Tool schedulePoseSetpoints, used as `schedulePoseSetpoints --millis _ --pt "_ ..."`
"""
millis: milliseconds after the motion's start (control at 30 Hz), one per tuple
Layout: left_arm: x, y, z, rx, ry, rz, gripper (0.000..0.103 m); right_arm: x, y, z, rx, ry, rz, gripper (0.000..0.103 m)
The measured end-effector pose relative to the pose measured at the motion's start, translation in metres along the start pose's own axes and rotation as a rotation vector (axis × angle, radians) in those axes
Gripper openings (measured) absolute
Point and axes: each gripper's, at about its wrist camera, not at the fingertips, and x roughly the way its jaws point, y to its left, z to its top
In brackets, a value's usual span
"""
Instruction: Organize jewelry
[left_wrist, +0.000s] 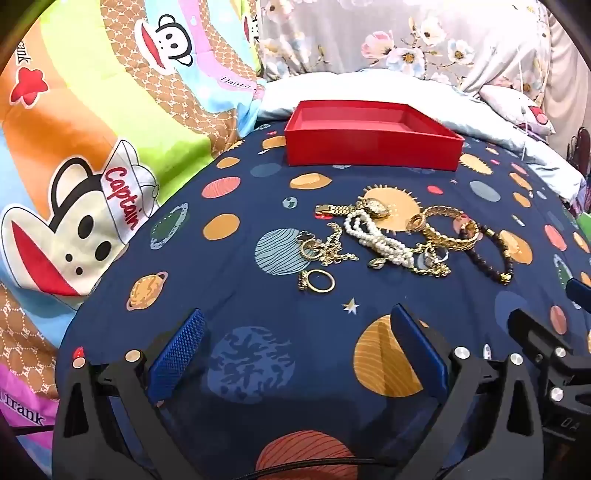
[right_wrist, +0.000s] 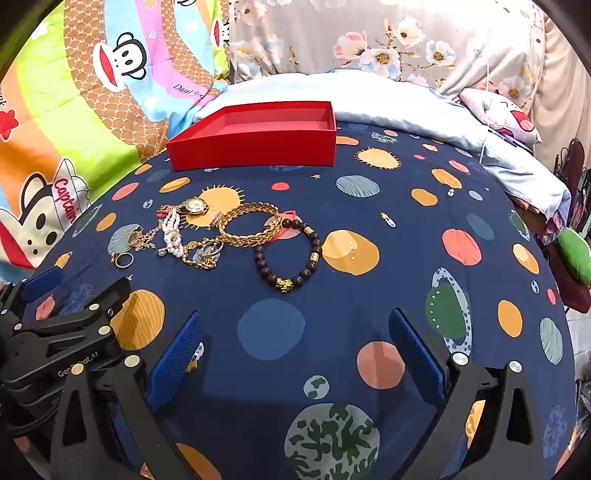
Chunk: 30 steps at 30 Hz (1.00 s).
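An empty red box (left_wrist: 373, 147) (right_wrist: 255, 146) sits at the far side of the navy planet-print cloth. A heap of jewelry lies in front of it: a gold watch (left_wrist: 373, 208) (right_wrist: 194, 206), a pearl bracelet (left_wrist: 380, 240) (right_wrist: 171, 232), a gold chain bracelet (left_wrist: 447, 229) (right_wrist: 251, 223), a dark bead bracelet (left_wrist: 491, 254) (right_wrist: 288, 254), a gold ring (left_wrist: 319, 281) (right_wrist: 122, 259) and gold chains (left_wrist: 328, 249). My left gripper (left_wrist: 295, 332) is open and empty, short of the ring. My right gripper (right_wrist: 295, 332) is open and empty, short of the bead bracelet.
A colourful monkey-print quilt (left_wrist: 92, 147) rises at the left. A pale blue blanket (right_wrist: 424, 107) and floral pillows (right_wrist: 369, 40) lie behind the box. The right gripper's body (left_wrist: 546, 354) shows at the left wrist view's right edge; the left gripper's body (right_wrist: 66, 332) shows at the right view's left.
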Motion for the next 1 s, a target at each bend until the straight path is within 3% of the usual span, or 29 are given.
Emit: schedulePoseSetpoints --millis 1000 --pt "0.0 0.0 0.004 -0.014 -0.007 -0.017 0.098 0.0 -0.001 0.001 0.008 0.005 0.007 0.098"
